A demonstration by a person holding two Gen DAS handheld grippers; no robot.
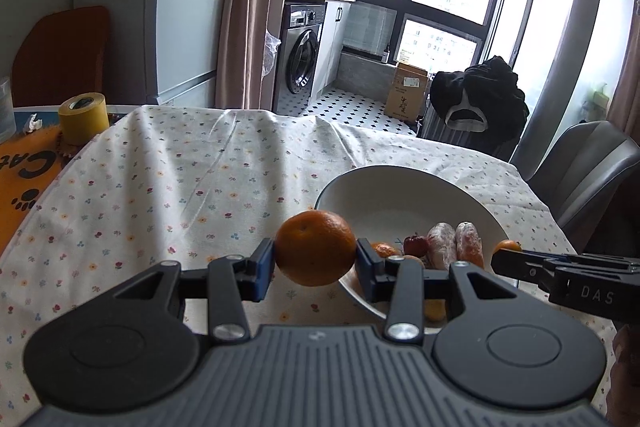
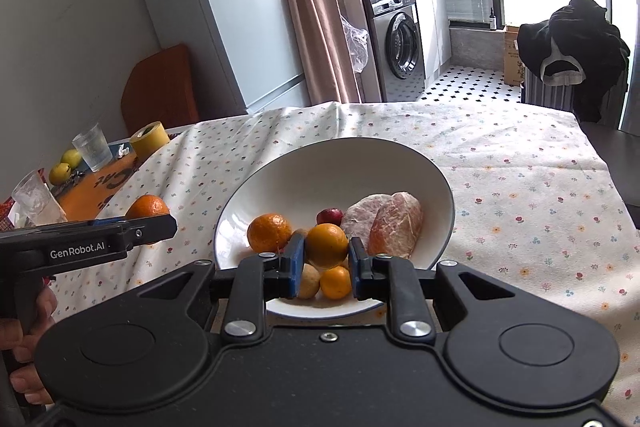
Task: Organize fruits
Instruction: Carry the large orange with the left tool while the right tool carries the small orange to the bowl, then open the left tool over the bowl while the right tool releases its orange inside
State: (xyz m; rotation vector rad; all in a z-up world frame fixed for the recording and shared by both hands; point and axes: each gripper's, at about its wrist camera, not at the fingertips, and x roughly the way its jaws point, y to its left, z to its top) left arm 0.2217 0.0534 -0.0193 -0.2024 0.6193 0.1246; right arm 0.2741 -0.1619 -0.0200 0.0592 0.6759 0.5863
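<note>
My left gripper [image 1: 315, 263] is shut on a large orange [image 1: 315, 247], held above the floral tablecloth just left of the white bowl [image 1: 400, 183]. It also shows in the right wrist view [image 2: 150, 221] with its orange [image 2: 147, 206]. My right gripper [image 2: 323, 257] is shut on a small orange [image 2: 326, 245] above the bowl [image 2: 332, 163]. In the bowl lie another orange [image 2: 269, 231], a red fruit [image 2: 329, 215], two pink-wrapped fruits [image 2: 384, 223], a small orange [image 2: 335, 282] and a pale fruit [image 2: 309, 281].
A yellow tape roll [image 1: 83, 118], two plastic cups [image 2: 92, 146] and two green fruits [image 2: 66, 165] stand on an orange mat at the table's far left. A grey chair [image 1: 580, 163] is at the right edge.
</note>
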